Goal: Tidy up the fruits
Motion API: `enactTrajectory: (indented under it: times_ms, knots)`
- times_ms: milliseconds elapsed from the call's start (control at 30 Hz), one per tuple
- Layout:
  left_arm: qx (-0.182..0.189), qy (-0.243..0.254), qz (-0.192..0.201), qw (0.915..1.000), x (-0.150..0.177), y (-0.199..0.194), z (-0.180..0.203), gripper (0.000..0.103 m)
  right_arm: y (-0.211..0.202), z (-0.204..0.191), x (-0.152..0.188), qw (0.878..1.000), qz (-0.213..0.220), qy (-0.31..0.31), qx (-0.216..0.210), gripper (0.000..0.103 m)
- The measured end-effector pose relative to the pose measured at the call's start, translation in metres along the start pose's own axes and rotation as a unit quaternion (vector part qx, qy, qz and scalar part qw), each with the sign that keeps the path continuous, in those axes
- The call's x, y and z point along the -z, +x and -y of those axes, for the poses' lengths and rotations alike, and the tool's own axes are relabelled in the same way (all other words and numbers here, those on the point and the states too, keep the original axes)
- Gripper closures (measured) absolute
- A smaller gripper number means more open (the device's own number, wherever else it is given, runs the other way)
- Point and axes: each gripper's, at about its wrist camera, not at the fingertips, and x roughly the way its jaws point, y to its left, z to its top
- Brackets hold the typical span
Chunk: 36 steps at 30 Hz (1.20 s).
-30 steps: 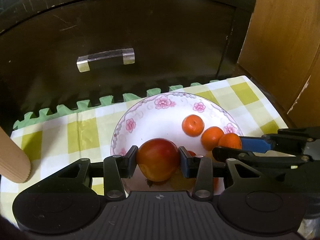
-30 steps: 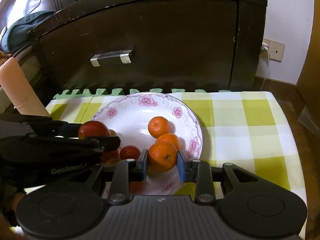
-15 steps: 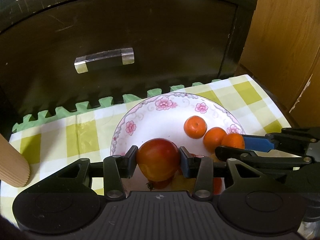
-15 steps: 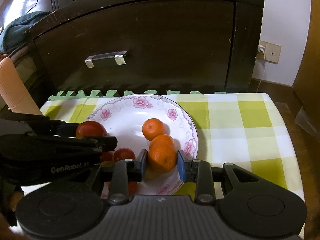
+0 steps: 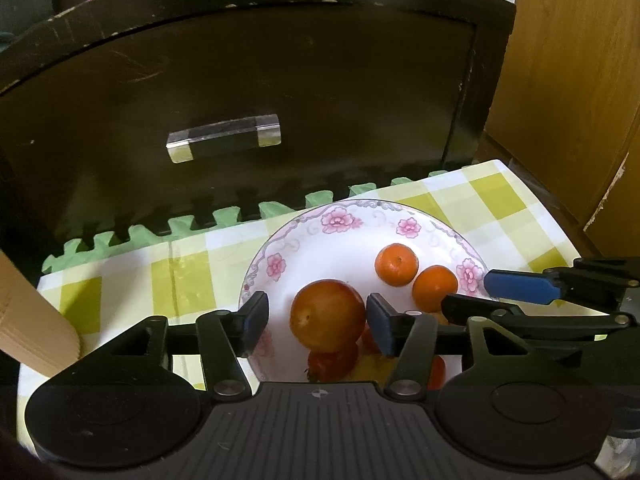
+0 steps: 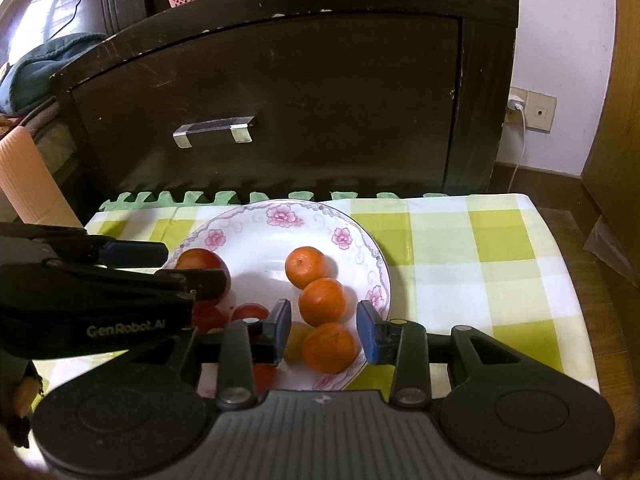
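Observation:
A white plate with a pink flower rim (image 5: 340,216) (image 6: 280,216) lies on a yellow checked cloth (image 6: 480,264). My left gripper (image 5: 318,324) is open, and a large red-orange tomato (image 5: 328,314) (image 6: 200,262) sits in the plate between its blue pads, with a gap on each side. My right gripper (image 6: 324,330) is open too, around an orange (image 6: 329,346) that rests at the plate's near rim. Two more oranges (image 6: 306,267) (image 6: 322,301) lie just beyond it. Small red tomatoes (image 6: 250,314) and a yellow fruit (image 6: 296,346) are partly hidden under the fingers.
A dark cabinet with a clear drawer handle (image 5: 224,138) rises right behind the cloth, past a green foam mat edge (image 5: 192,228). A ribbed beige roll (image 6: 28,176) stands at the left. Wooden panels (image 5: 568,80) and a wall socket with a cable (image 6: 520,108) are at the right.
Both grippers have opened. The tomato and the orange they held now rest in the plate. Both cameras have drawn back slightly.

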Motion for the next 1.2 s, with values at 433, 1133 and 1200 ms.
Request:
enactTrajectory:
  times_ms: [433, 1133, 1200]
  knots:
    - [-0.007, -0.004, 0.017, 0.9998, -0.001, -0.027, -0.002, 0.026, -0.018, -0.003, -0.002, 1.0, 0.007, -0.001, 0.01, 0.064]
    - [-0.034, -0.025, 0.023, 0.9989, 0.021, -0.064, -0.001, 0.01, -0.062, -0.015, 0.015, 1.0, 0.019, 0.006, 0.004, 0.062]
    - [-0.038, -0.029, 0.022, 0.9986, 0.025, -0.066, -0.002, 0.008, -0.067, -0.016, 0.018, 1.0, 0.018, 0.006, 0.003, 0.06]
